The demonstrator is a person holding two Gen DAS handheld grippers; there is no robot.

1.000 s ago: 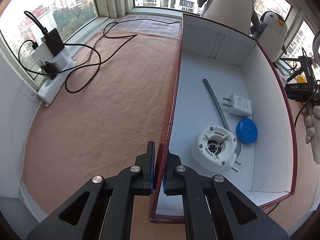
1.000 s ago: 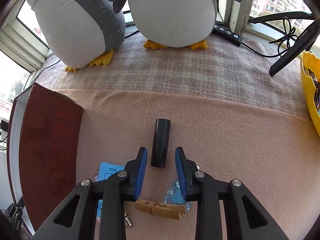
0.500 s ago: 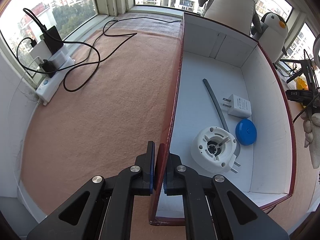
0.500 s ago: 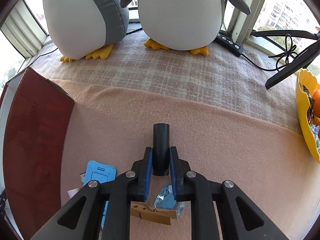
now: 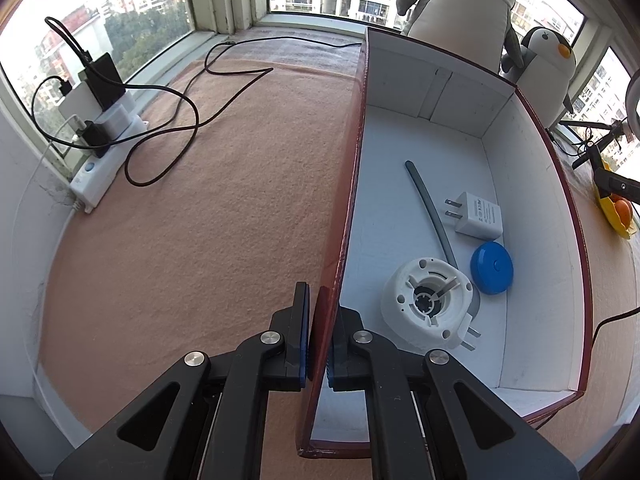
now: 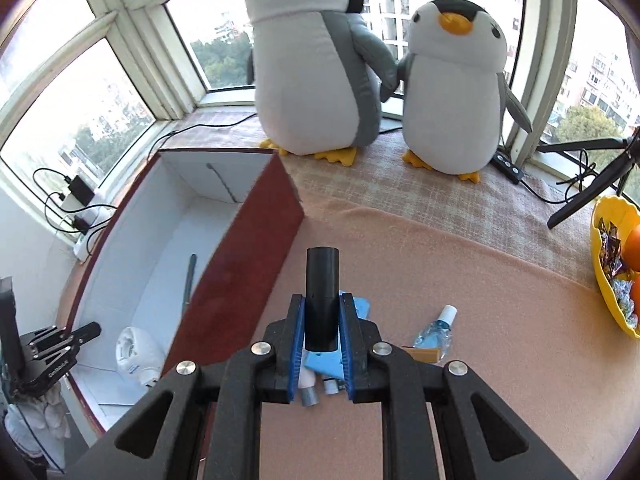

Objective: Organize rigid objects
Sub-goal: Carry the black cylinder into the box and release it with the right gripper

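My left gripper (image 5: 318, 320) is shut on the left wall of the red box (image 5: 352, 184), white inside. In the box lie a white round plug part (image 5: 428, 300), a blue disc (image 5: 492, 262), a white charger (image 5: 478, 216) and a grey strip (image 5: 428, 204). My right gripper (image 6: 322, 320) is shut on a black cylinder (image 6: 322, 292) and holds it lifted above the pink blanket, to the right of the box (image 6: 240, 264). Below it lie a light blue item (image 6: 320, 362), a clear blue bottle (image 6: 436, 330) and a wooden clothespin (image 6: 424, 354).
Two plush penguins (image 6: 316, 68) stand behind the box by the window. A yellow bowl (image 6: 612, 272) of snacks sits at the right edge. A power strip (image 5: 106, 152) with black cables lies left of the box. A black tripod leg (image 6: 588, 196) is at the far right.
My right gripper closed on the black cylinder and lifted it off the blanket, tilting up toward the box. My left gripper kept its hold on the box wall.
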